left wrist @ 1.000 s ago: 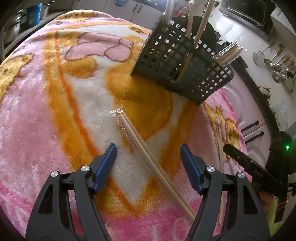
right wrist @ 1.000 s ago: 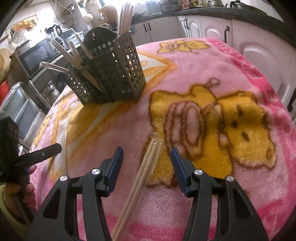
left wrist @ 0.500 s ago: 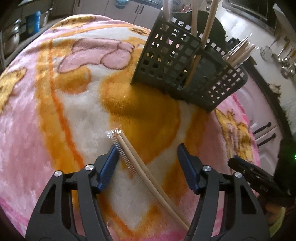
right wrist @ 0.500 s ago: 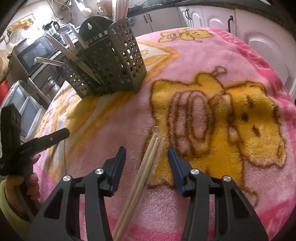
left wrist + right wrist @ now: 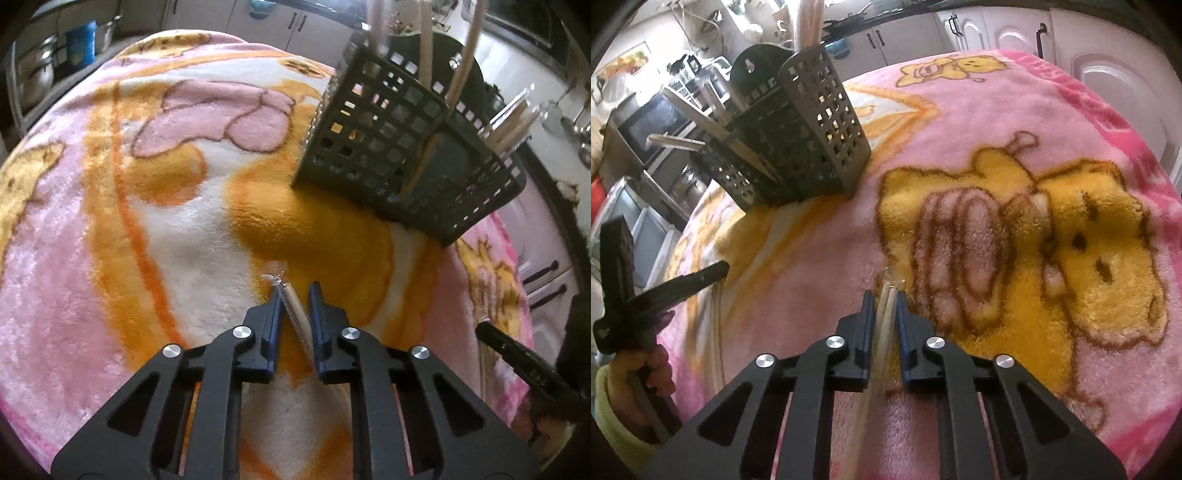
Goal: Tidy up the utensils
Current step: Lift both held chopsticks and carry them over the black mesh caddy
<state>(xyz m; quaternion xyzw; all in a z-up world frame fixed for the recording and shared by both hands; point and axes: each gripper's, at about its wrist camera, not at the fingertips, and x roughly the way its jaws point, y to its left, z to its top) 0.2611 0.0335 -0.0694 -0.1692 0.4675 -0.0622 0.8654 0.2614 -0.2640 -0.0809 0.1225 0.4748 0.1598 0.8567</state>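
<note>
Left wrist view: the left gripper pointed down at the blanket, its jaws closing on a pair of wrapped chopsticks. The blue fingers sat against the clear wrapper on either side, and the crimped end of the wrapper stuck out just past the fingertips. This pair lay on the white-and-orange patch of the blanket, in front of the dark utensil basket and well apart from it. The basket stood on the blanket towards its far edge, with pale sticks rising from its compartments (which compartment held which stick could not be told). At the right edge of this view a black part of the right gripper reached in over the blanket.

Right wrist view: the right gripper was clamped together on a second pair of wrapped chopsticks, whose clear tip showed just beyond the fingertips. This pair lay on the pink pile beside the yellow bear print, to the right of the basket and well apart from it. The long ends of the sticks ran back under the gripper body towards the lower edge. To the left of the basket's base, a hand in a light green sleeve held the black frame of the left gripper low over the blanket. Cabinets stood beyond the basket (blurred).
</note>
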